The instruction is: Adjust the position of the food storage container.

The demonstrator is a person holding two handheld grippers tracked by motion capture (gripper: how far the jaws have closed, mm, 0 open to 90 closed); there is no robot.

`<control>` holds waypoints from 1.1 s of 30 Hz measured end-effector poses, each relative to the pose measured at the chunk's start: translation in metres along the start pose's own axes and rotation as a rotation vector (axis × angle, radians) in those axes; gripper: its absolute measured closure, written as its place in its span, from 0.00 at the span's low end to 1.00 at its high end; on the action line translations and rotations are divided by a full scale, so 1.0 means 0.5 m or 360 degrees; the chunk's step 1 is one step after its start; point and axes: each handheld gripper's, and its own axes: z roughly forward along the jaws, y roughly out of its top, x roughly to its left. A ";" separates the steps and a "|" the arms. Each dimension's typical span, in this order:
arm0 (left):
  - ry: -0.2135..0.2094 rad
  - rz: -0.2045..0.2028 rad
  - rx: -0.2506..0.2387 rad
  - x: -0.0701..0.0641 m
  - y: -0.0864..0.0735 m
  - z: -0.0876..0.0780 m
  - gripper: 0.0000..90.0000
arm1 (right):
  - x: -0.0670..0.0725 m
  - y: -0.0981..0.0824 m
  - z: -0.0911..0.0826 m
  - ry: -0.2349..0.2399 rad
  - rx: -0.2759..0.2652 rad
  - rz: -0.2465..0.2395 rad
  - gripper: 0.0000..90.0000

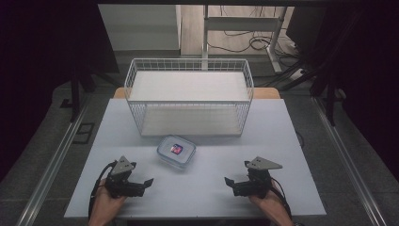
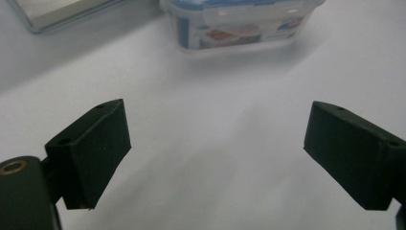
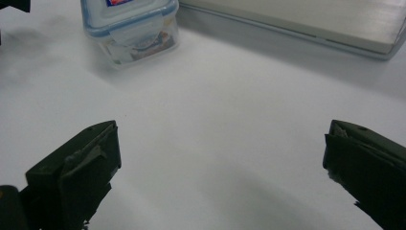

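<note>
A small clear plastic box [image 1: 176, 151] with a blue-trimmed snap lid and a colourful label stands closed on the pale table [image 1: 197, 197], just in front of a white wire basket [image 1: 188, 96]. My left gripper [image 1: 145, 186] rests low at the near left, open, with bare table between its jaws; the box [image 2: 239, 24] lies ahead and a bit right of this gripper [image 2: 215, 124]. At the near right my right gripper [image 1: 230, 186] is open too, nothing between its jaws. From this gripper [image 3: 222, 139] the box [image 3: 131, 28] is ahead to the left.
The wire basket's flat base [image 3: 311, 24] runs along the table's far side, and its corner [image 2: 57, 12] shows up close. A white desk frame with cables [image 1: 244, 33] stands on the floor beyond. Dark floor and rails flank the table.
</note>
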 end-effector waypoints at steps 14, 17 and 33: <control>-0.0042 -0.0040 0.0029 0.010 0.008 0.005 0.08 | 0.008 -0.002 0.013 0.0025 0.0103 -0.0086 0.00; -0.0054 -0.0038 0.0000 0.014 0.012 0.003 0.15 | 0.008 0.001 0.011 0.0048 0.0091 -0.0065 0.00; -0.0089 -0.0087 -0.0022 0.081 0.051 0.047 0.75 | 0.014 0.014 0.022 0.0052 0.0112 -0.0084 0.03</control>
